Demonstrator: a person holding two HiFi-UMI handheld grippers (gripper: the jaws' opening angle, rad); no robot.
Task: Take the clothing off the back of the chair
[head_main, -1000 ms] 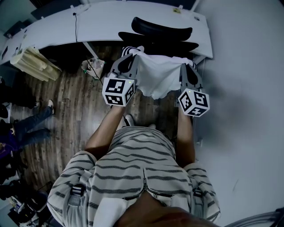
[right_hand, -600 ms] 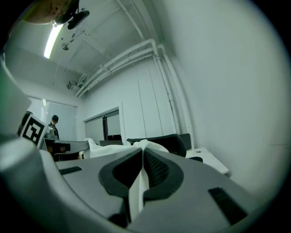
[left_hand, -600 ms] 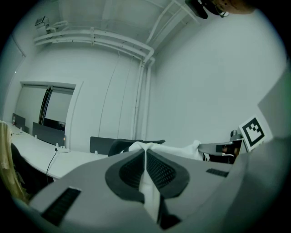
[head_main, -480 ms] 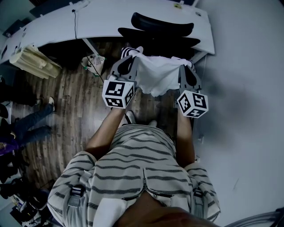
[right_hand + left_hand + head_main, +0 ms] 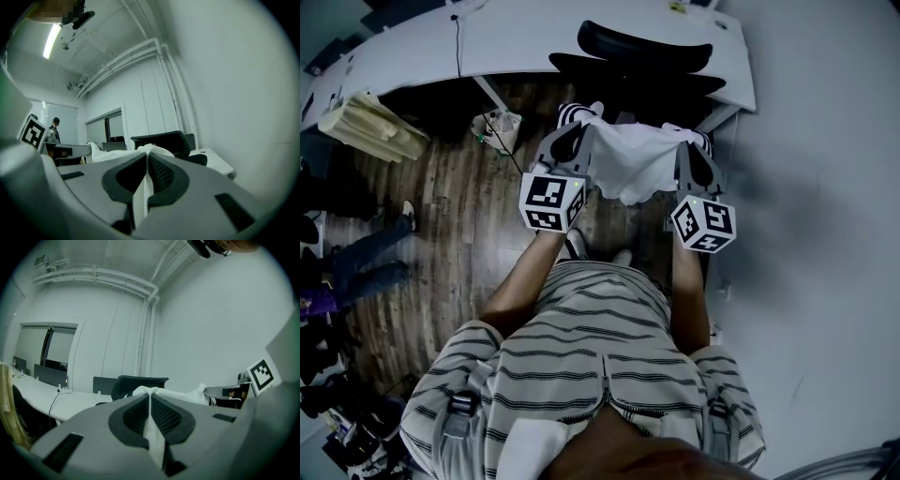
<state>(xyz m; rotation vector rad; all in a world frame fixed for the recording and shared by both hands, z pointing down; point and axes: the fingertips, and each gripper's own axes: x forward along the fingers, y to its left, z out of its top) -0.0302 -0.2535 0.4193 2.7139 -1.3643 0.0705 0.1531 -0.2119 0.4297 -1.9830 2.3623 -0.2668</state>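
A white garment [image 5: 628, 167] hangs stretched in the air between my two grippers, just in front of the black office chair [image 5: 645, 58]. It is off the chair's back. My left gripper [image 5: 579, 131] is shut on the garment's left corner. In the left gripper view the white cloth [image 5: 174, 393] is pinched at the left gripper [image 5: 150, 398]. My right gripper [image 5: 689, 141] is shut on the right corner. The right gripper view shows cloth [image 5: 101, 152] pressed in the right gripper [image 5: 147, 157], with the chair [image 5: 164, 139] behind it.
A long white desk [image 5: 534, 42] runs behind the chair, with a small bin [image 5: 497, 127] under it. Beige cloth [image 5: 370, 131] lies at the desk's left end. Another person's legs [image 5: 356, 272] stand on the wooden floor at left. A pale wall [image 5: 825, 187] is close on the right.
Both grippers have sunk a little together, carrying the stretched garment with them. The grip on both corners is unchanged.
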